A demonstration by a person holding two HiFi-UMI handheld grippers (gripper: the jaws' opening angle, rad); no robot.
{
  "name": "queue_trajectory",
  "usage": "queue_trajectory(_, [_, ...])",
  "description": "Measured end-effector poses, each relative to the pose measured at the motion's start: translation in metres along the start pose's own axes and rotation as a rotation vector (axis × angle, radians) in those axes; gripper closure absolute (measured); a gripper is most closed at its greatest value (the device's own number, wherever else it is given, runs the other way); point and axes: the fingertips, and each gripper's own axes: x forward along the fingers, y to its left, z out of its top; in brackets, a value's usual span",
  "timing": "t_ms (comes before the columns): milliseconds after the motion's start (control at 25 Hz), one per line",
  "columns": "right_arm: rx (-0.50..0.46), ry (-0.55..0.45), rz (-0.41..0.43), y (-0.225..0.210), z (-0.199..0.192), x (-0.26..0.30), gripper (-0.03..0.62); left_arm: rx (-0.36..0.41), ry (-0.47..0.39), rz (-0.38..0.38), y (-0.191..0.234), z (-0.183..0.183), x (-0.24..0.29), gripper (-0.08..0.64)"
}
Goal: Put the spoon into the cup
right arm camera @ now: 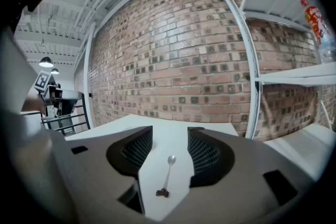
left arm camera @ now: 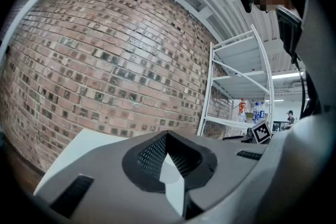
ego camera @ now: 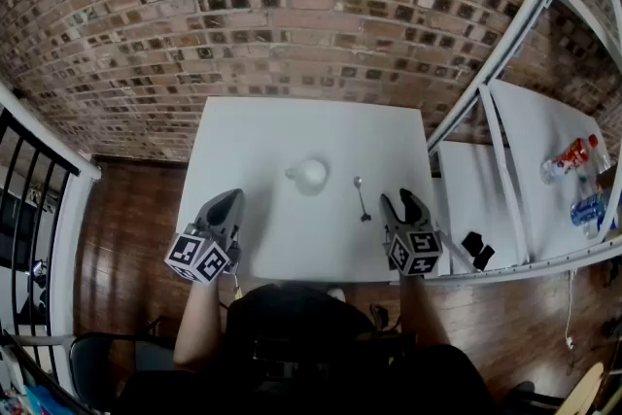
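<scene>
A: Right hand-held gripper [right arm camera: 170, 132] wide open, empty. The spoon [right arm camera: 167, 178] lies just ahead of its jaws. Left hand-held gripper [ego camera: 231, 199] closed, empty. The cup [ego camera: 311, 174] sits ahead, between both.

B: Risk: the flat handle may skid on the worktop [ego camera: 292, 131] under the pads. Bottle [ego camera: 571, 157] labels unreadable.

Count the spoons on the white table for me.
1. The spoon lies on the table, right of the cup, just ahead of the open right gripper. No other is in view.
</scene>
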Motion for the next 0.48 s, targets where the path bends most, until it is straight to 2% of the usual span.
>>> queue_trajectory(280, [-0.009,0.124,-0.007,-0.006,-0.041,0.025,0.399,-0.013,0.040,0.026,0.008,-0.015,-0.003,0.557])
queue_trajectory(480, [0.001,0.247,0.003,-0.002,-0.088,0.042,0.399,-0.026,0.085,0.049,0.014,-0.029,-0.014,0.557])
